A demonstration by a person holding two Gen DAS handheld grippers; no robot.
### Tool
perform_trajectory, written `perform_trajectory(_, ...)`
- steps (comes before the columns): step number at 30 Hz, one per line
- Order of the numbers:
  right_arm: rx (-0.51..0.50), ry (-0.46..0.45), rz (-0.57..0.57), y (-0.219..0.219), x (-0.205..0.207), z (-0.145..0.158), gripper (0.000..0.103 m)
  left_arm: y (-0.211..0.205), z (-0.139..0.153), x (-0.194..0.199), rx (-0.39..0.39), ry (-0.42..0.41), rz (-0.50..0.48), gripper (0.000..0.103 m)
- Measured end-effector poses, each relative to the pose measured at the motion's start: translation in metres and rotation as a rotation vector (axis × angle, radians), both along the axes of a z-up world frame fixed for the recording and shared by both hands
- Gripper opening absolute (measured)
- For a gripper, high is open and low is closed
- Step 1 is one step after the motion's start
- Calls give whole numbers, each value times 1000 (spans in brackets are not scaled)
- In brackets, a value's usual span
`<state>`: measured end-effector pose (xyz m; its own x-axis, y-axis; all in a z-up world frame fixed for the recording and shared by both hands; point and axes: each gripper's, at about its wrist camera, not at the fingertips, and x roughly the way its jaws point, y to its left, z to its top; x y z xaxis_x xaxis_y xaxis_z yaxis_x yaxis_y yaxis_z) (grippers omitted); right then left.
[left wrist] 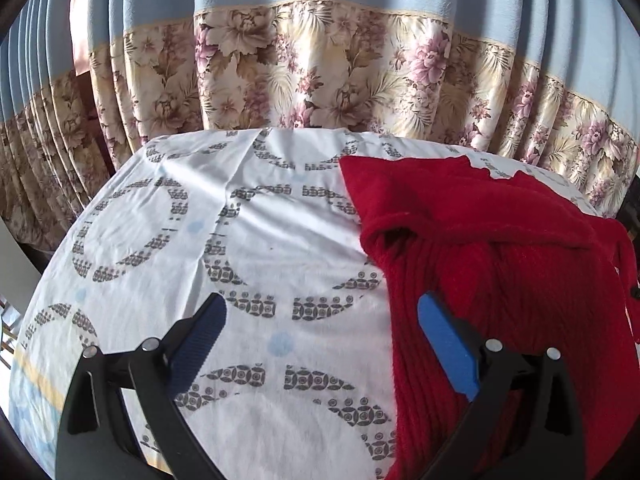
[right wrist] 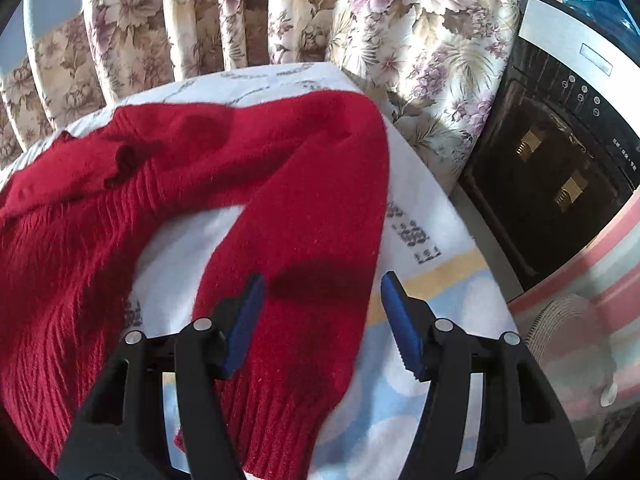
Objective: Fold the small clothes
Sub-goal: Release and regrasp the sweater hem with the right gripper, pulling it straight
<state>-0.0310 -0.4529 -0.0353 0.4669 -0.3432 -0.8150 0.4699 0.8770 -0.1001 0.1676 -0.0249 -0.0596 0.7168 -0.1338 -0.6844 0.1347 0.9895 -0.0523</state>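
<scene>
A red knitted sweater [left wrist: 500, 256] lies on a table covered with a white patterned cloth [left wrist: 248, 240]. In the left wrist view it fills the right side, its body ribbed, one sleeve folded across the top. My left gripper [left wrist: 322, 308] is open and empty, its right finger over the sweater's left edge. In the right wrist view the sweater [right wrist: 180, 168] spreads left, and a sleeve [right wrist: 312, 280] runs down toward me with its ribbed cuff at the bottom. My right gripper [right wrist: 322, 292] is open just above that sleeve, empty.
Blue and floral curtains [left wrist: 320, 72] hang close behind the table. A washing machine with a dark lid [right wrist: 552, 176] stands right of the table. A striped cloth and a woven hat [right wrist: 568, 340] lie at the lower right.
</scene>
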Motion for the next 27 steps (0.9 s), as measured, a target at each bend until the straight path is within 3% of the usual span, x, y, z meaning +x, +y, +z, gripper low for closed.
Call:
perform_trajectory(9,28,-15,-35,-2,2,-10,64,-6,1,-4,-6,-1,-21,97)
perform_trajectory(12,58,-25,-23,-2,3,-10,48,-7,1,-5,-7,-1,-22,97)
perform_trajectory(15,43,-22,-1,4,6,-8,17,-7,1,-5,-11,1,-22,97)
perform_trajectory(16,34,-20,2,6,7,-6,12,-7,1,-4,-11,2,-21,97)
perform_trajectory(27,139,-165,65,18,17,42,9,-3,8,3,-16,-11,-24,97)
